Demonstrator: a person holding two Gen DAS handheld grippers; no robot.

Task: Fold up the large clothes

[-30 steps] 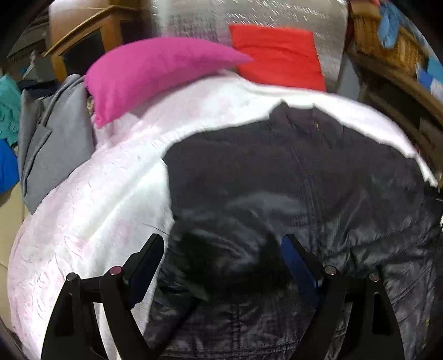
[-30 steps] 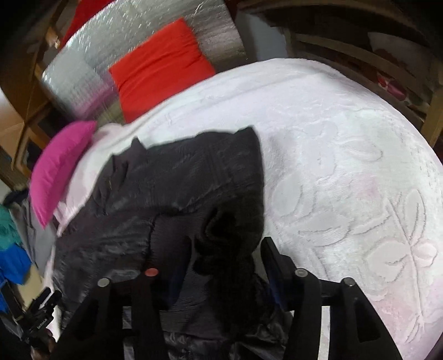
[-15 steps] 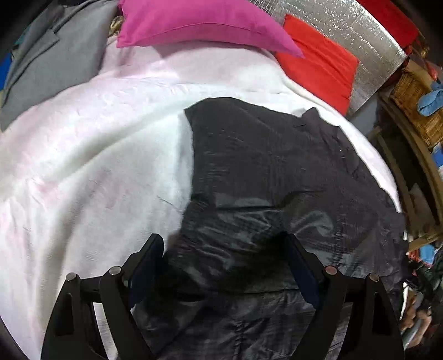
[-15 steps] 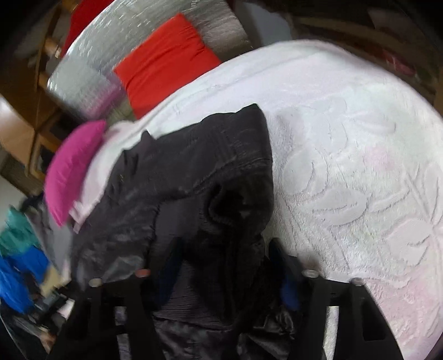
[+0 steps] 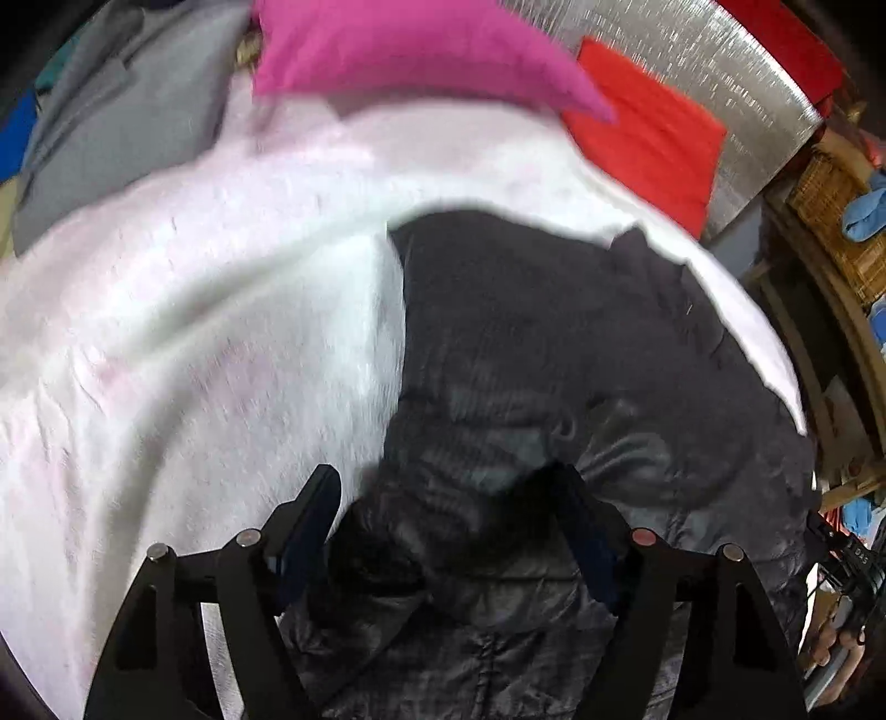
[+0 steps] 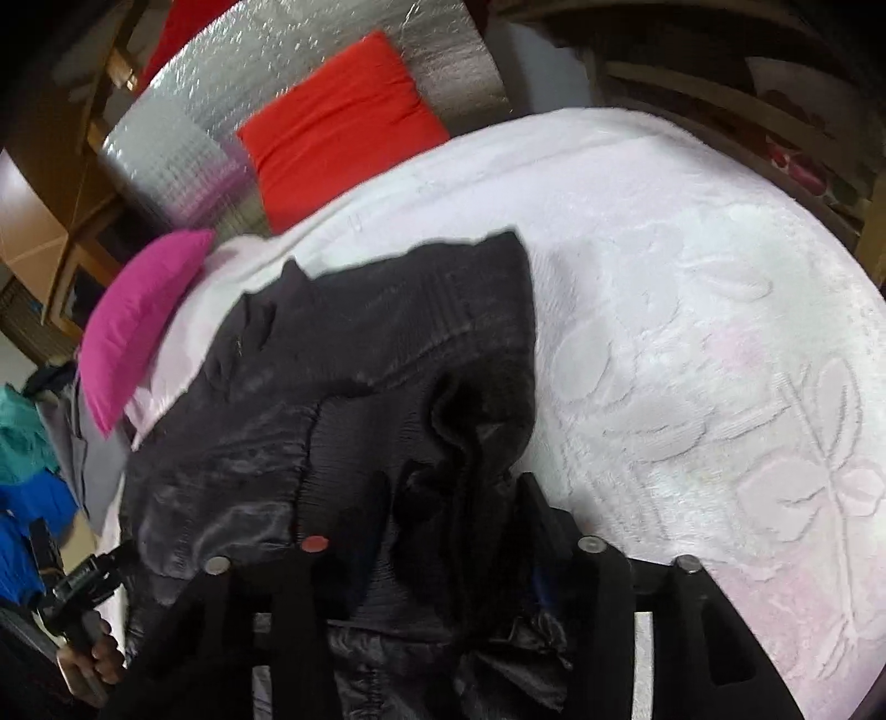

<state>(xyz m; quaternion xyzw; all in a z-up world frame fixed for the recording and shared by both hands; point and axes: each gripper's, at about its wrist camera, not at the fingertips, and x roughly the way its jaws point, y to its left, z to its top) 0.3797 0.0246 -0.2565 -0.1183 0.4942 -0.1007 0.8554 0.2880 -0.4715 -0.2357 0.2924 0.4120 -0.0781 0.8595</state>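
Observation:
A large black jacket (image 5: 554,343) lies on a white embossed bedspread (image 5: 194,343), its sleeves laid over its body. In the left wrist view my left gripper (image 5: 448,498) stands wide open over the jacket's near left edge, with bunched shiny fabric between the fingers but not pinched. In the right wrist view the jacket (image 6: 360,360) fills the left half and my right gripper (image 6: 443,498) stands open around a bunched fold at its near right edge; the left finger is partly hidden by cloth.
A pink pillow (image 5: 410,50) and a red cushion (image 5: 653,133) sit at the bed's head against a silver padded panel (image 6: 266,99). Grey clothing (image 5: 105,111) lies at the far left. Wooden shelving with a wicker basket (image 5: 830,199) stands to the right. White bedspread (image 6: 692,332) spreads right of the jacket.
Both grippers moved forward and lower over the jacket's near edge. The left view swung left and tilted. The jaws stayed open.

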